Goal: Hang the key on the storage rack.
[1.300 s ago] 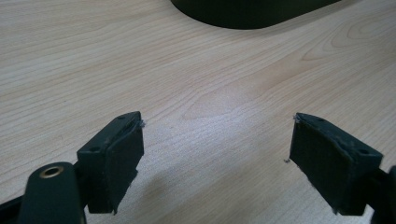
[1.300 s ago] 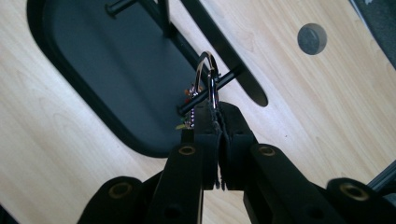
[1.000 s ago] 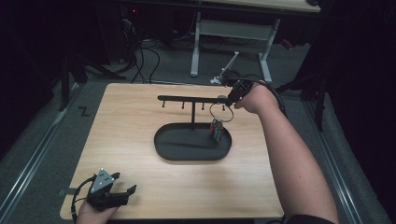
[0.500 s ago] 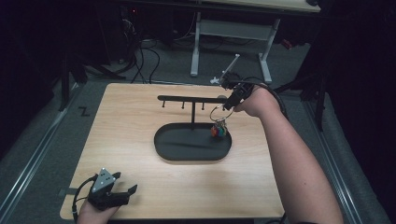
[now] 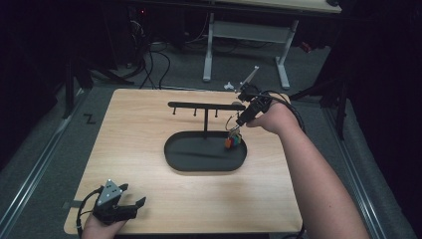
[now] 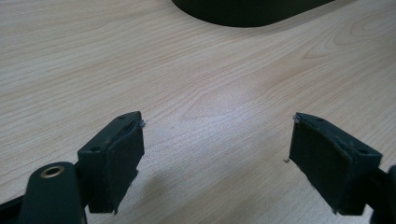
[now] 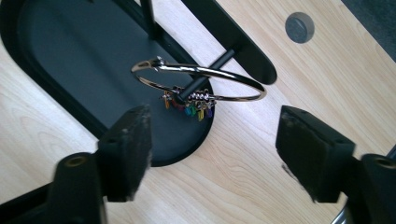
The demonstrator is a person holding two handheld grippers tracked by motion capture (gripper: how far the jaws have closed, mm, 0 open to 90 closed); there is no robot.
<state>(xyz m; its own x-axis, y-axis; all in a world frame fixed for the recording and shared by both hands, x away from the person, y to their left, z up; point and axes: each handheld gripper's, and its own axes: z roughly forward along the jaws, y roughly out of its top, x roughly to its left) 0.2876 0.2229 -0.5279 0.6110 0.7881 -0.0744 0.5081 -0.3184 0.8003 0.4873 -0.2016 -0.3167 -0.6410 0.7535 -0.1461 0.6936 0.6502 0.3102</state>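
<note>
A black stand with a horizontal peg bar [image 5: 206, 105] rises from an oval black base [image 5: 199, 158] at the table's middle. A silver bangle [image 7: 224, 73] with several small coloured charms [image 7: 189, 108] hangs on the bar's rightmost peg [image 7: 217, 64], over the right end of the base; the charms also show in the high view [image 5: 233, 140]. My right gripper [image 7: 212, 140] is open just behind the bangle, with nothing between its jaws, and is held at the bar's right end [image 5: 243, 118]. My left gripper [image 5: 133, 195] rests open at the table's front left corner, over bare wood [image 6: 217, 144].
The wooden table [image 5: 134, 129] has open room left of and in front of the base [image 6: 247, 11]. A round grey plug [image 7: 299, 27] sits in the tabletop beyond the bar's end. A white-legged desk [image 5: 249, 30] and floor cables [image 5: 149, 59] lie behind the table.
The right hand has drawn back slightly up and to the right from the bar's end. The bangle stays hanging on the peg. The left gripper has not moved.
</note>
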